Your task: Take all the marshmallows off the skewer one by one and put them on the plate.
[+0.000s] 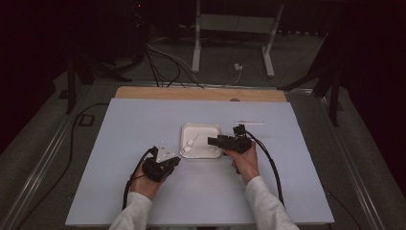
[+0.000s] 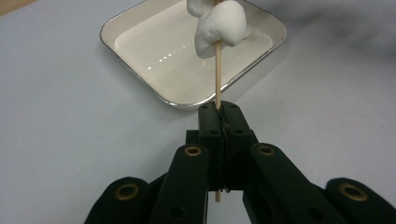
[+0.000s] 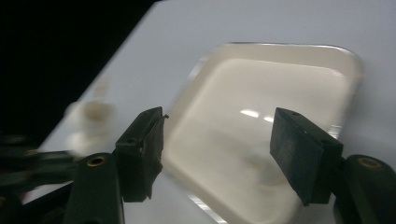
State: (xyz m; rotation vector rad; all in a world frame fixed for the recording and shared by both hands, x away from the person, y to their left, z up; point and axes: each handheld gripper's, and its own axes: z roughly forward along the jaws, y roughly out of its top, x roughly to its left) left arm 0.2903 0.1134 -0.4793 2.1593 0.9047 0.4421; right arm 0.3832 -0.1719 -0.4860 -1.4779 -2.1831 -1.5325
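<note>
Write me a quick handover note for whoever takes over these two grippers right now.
Left gripper: shut on a wooden skewer with marshmallows threaded on, held over the white tray.
Right gripper: open, nothing between its jaws, hovering at the tray's edge.
Done: marshmallows are on the skewer.
Left: probably fetch more pieces; a thin white stick lies on the table beyond the tray.

Pale blue-grey table top (image 1: 143, 191) with a bare wooden strip (image 1: 191, 93) along its far edge, white square tray (image 1: 210, 128) resting near the middle, thin white stick (image 1: 249, 123) lying just beyond the tray's right corner
</note>
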